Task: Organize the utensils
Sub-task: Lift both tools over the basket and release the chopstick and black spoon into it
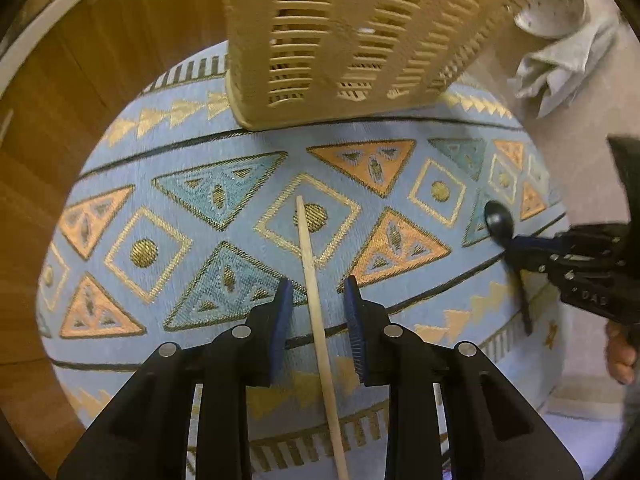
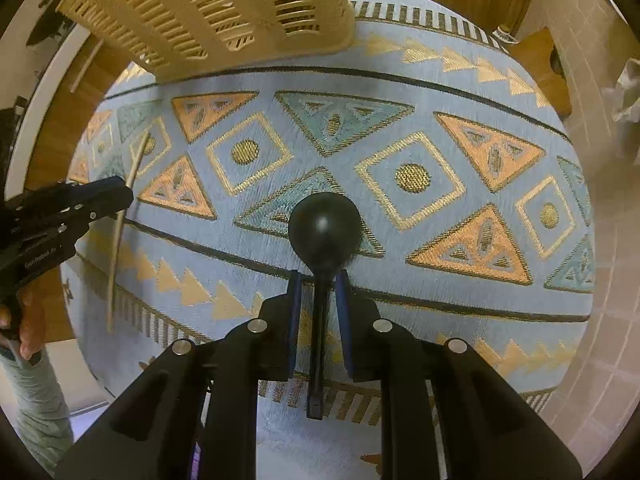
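A wooden chopstick [image 1: 316,308] lies on the patterned blue mat [image 1: 160,208], running between the fingers of my left gripper [image 1: 317,289]; the jaws stand apart on either side of it, not touching. A black spoon [image 2: 324,224] lies on the mat [image 2: 440,92] with its handle between the fingers of my right gripper [image 2: 319,280], which sit close on both sides with small gaps. The spoon also shows in the left wrist view [image 1: 499,222], and the chopstick shows in the right wrist view [image 2: 122,236]. A beige slotted utensil basket [image 1: 360,40] stands at the mat's far edge.
The basket also shows in the right wrist view [image 2: 224,12]. A metal colander [image 1: 552,4] and a crumpled grey cloth [image 1: 560,68] lie beyond the mat at the right. A wooden floor [image 1: 60,100] lies at the left, and tiled floor [image 2: 600,320] at the right.
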The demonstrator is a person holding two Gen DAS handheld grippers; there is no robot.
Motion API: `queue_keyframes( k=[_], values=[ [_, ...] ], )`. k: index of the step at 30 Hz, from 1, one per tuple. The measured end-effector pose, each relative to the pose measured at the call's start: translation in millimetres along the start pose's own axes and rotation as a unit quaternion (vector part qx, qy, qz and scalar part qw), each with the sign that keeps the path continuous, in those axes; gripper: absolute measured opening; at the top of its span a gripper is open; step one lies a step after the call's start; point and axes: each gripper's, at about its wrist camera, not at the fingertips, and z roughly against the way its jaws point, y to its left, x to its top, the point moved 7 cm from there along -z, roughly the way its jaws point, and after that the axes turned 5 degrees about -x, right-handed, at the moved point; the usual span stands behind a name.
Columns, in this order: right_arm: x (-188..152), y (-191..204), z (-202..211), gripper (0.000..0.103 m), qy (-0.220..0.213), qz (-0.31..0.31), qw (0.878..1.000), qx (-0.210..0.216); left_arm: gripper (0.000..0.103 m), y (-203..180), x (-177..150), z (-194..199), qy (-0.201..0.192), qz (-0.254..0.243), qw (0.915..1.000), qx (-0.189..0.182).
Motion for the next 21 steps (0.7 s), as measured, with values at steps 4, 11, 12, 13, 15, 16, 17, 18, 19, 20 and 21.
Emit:
queue_keyframes(
  k=[4,11,12,13,15,16,17,18,19,20,21],
  values=[
    [1,8,-2,0.009,0.004,0.027,0.999,-0.04,0.016,-10,0,-5,0.013,-0.044,0.9967,0.068],
    [2,23,15,0.005,-0.041,0.04,0.998,-0.021,0.003,-6,-2,8,-0.044,-0.019,0.9976,0.05],
    [2,28,24,0.005,-0.059,0.044,0.997,-0.009,0.003,-5,-1,18,-0.07,-0.009,0.997,0.033],
    [1,29,33,0.005,-0.074,0.047,0.996,0.0,0.003,-5,1,30,-0.096,0.0,0.9953,0.015],
    [6,35,60,0.005,-0.114,0.057,0.992,0.021,0.003,-6,4,57,-0.145,0.011,0.9893,-0.011],
    [7,42,79,0.005,-0.146,0.064,0.987,0.032,0.003,-7,7,75,-0.177,0.013,0.9838,-0.023],
    [8,45,93,0.005,-0.171,0.069,0.982,0.041,0.003,-10,9,89,-0.203,0.013,0.9787,-0.03],
    [11,50,113,0.005,-0.205,0.074,0.974,0.056,0.003,-12,12,104,-0.228,0.014,0.9728,-0.038],
    [12,54,129,0.005,-0.231,0.076,0.968,0.069,0.003,-15,15,120,-0.253,0.013,0.9665,-0.045],
    [15,56,140,0.005,-0.248,0.077,0.963,0.076,0.003,-18,18,139,-0.281,0.011,0.9583,-0.049],
    [19,60,161,0.005,-0.284,0.078,0.951,0.09,0.003,-20,21,157,-0.31,0.009,0.9492,-0.051]
  ],
)
